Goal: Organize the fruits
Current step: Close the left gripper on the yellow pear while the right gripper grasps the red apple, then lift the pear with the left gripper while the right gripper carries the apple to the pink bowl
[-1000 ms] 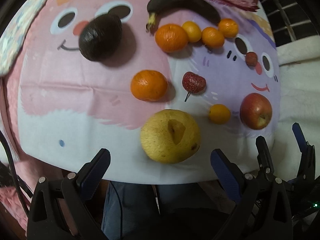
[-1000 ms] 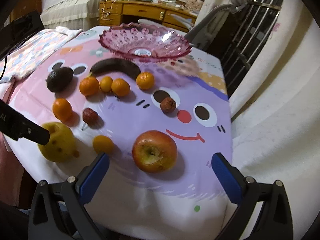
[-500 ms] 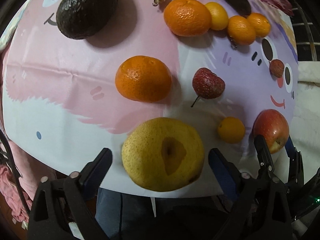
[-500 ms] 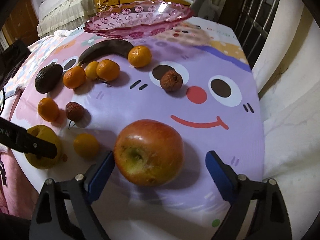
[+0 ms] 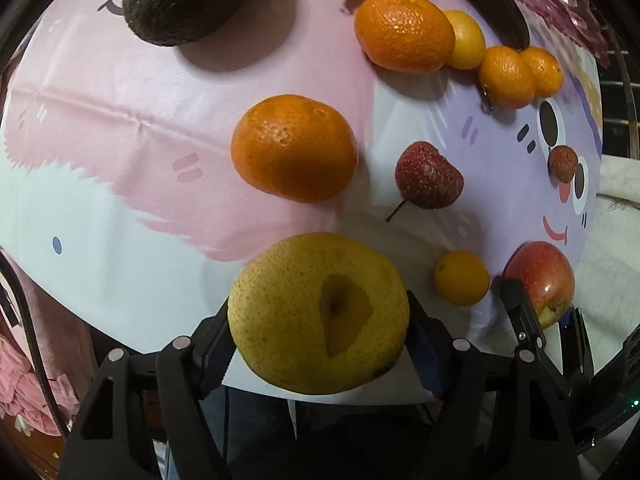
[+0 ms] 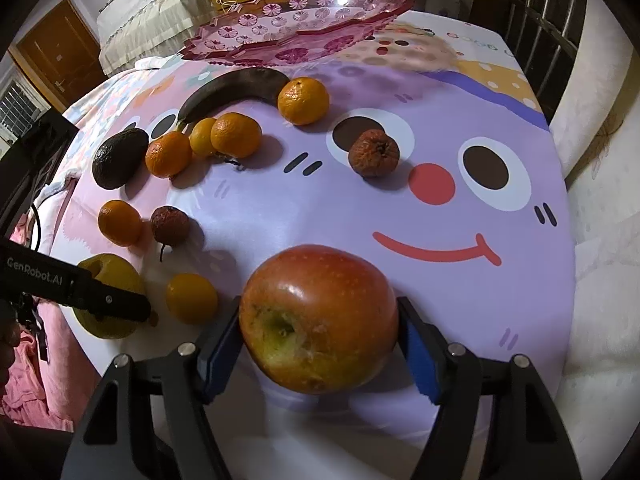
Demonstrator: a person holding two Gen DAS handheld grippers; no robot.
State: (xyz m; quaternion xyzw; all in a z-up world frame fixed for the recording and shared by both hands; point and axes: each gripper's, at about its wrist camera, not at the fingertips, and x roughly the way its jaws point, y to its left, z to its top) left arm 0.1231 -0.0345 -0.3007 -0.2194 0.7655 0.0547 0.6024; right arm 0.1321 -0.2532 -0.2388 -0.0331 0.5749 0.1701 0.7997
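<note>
The left hand-held gripper (image 5: 318,322) is clamped on a yellow pear (image 5: 319,312) at the near edge of the worktop (image 5: 100,184); its fingers press both flanks of the fruit. The pear is broad and speckled with fine brown dots, with a darker, sunken patch around its stem hollow. The right hand-held gripper (image 6: 318,330) grips a red apple (image 6: 319,317) the same way, its blue pads (image 6: 224,340) touching the sides. The apple is glossy red, fading to yellow-green around the hollow that faces the camera, with some rough browning there.

Just beside the apple, between it and the pear, lies a small orange citrus (image 6: 192,298). Farther in sit a mandarin (image 5: 294,148) and, near it, a dark red wrinkled fruit with a thin stalk (image 5: 428,176). A second shrivelled brown-red fruit (image 6: 373,153) rests on the printed eye of the cartoon face on the cloth.

Beyond these, a dark avocado (image 6: 120,157) lies to the left, and a row of four orange citrus fruits (image 6: 236,135) curves below a blackened banana (image 6: 232,90); three of them touch one another, the fourth sits at the banana's tip. At the far edge stands a pink patterned glass bowl (image 6: 296,24).
</note>
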